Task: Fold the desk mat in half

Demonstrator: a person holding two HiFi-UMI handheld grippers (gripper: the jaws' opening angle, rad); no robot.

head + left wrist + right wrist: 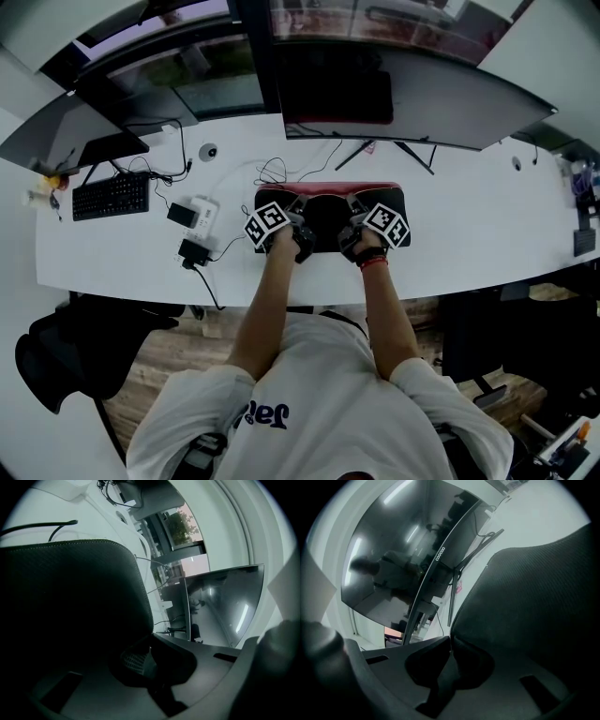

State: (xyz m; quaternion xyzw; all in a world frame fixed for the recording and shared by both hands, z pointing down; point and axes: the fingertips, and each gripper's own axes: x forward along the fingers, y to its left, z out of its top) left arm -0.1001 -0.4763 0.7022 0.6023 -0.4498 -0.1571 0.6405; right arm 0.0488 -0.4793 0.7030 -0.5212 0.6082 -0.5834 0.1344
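I have two hand-held grippers: the left hand-held gripper (151, 639) and the right hand-held gripper (451, 640). There is one desk mat (324, 210) on one tabletop (469, 246). I count two monitors, a big curved monitor (427, 103) and a smaller monitor (54, 133), one keyboard (111, 195) and one chair (75, 361).

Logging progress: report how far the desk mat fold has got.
Done: the left claw and right claw are each shut on an edge of the black textured desk mat. In hand: that edge is lifted off the white desk, with a red strip showing along the mat's far side. Left, likely: laying the held edge over and letting go; no finished fold shows yet.
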